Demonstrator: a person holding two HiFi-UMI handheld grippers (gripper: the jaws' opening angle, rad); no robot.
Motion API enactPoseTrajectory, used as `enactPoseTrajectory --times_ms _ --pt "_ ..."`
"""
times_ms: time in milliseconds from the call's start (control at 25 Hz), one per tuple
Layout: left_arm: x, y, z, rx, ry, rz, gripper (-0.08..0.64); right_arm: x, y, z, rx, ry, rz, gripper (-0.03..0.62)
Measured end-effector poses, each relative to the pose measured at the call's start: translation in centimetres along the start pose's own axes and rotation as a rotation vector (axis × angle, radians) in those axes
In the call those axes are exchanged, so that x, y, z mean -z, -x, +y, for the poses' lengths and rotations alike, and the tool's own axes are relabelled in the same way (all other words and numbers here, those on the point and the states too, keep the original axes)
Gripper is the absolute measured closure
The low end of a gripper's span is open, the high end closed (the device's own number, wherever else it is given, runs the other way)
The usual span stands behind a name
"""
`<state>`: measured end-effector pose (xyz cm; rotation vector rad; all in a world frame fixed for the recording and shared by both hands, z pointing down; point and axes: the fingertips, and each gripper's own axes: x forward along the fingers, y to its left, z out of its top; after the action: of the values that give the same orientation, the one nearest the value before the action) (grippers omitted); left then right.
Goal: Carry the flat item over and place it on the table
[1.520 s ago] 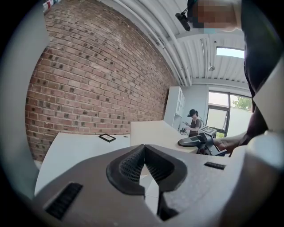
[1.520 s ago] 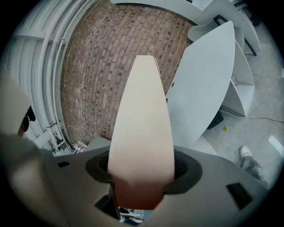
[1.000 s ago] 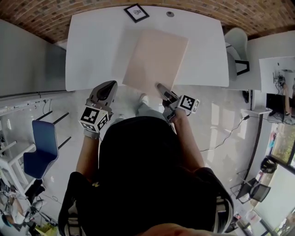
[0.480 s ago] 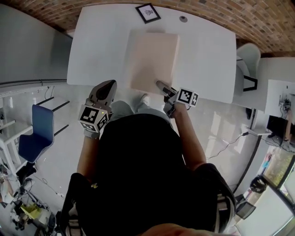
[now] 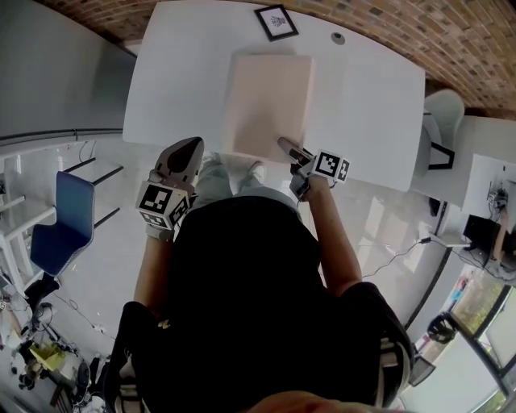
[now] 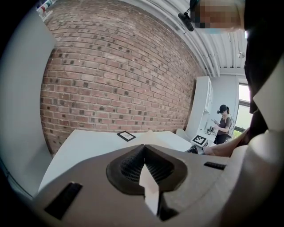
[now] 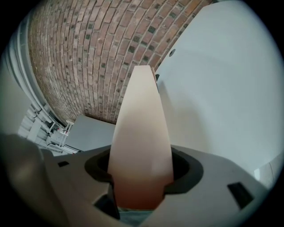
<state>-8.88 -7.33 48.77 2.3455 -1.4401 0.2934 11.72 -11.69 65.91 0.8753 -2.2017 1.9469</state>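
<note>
Holding the near right corner of the board (image 5: 268, 101), the right gripper (image 5: 290, 150) has its jaws clamped on it. In the right gripper view the pale beige board (image 7: 142, 133) fills the space between both pads and runs straight out ahead. The board sits over the middle of the white table (image 5: 363, 97), its long side pointing away from the person and its near edge about level with the table's near edge. I cannot tell whether it lies flat on the top or is held just above it.

Left gripper (image 5: 184, 157): jaws together, nothing held. It is off the table, just short of the near edge, to the left of the board and apart from it. The left gripper view shows the pads meeting in a line, with the table top beyond.

Other items noted:
- A small black picture frame (image 5: 276, 22) lies on the far side of the table, beyond the board.
- A small round fitting (image 5: 338, 38) is to its right.
- A brick wall (image 5: 451, 36) runs behind the table.
- A blue chair (image 5: 60, 234) is on the floor at left.
- A white chair (image 5: 443, 113) stands at the table's right end.
- A second person (image 6: 223, 124) stands in the background of the left gripper view.
</note>
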Motion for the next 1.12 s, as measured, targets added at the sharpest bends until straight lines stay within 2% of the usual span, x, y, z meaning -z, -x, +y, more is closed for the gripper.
enactPoseTrajectory --times_ms 480,880,1120 --pt "-0.4 -1.1 5.0 0.06 -0.006 0.046 0.557 -1.8 -3.1 -2.1 0.072 0.013 -0.086 0.273" --pt "-0.2 -1.8 6.5 0.086 -0.003 0.068 0.557 -2.5 -3.4 -5.0 0.198 0.049 -0.143 0.215" --pt "0.2 -2.1 6.5 0.102 -0.01 0.082 0.557 -2.9 -3.2 -6.0 0.243 0.081 -0.179 0.196"
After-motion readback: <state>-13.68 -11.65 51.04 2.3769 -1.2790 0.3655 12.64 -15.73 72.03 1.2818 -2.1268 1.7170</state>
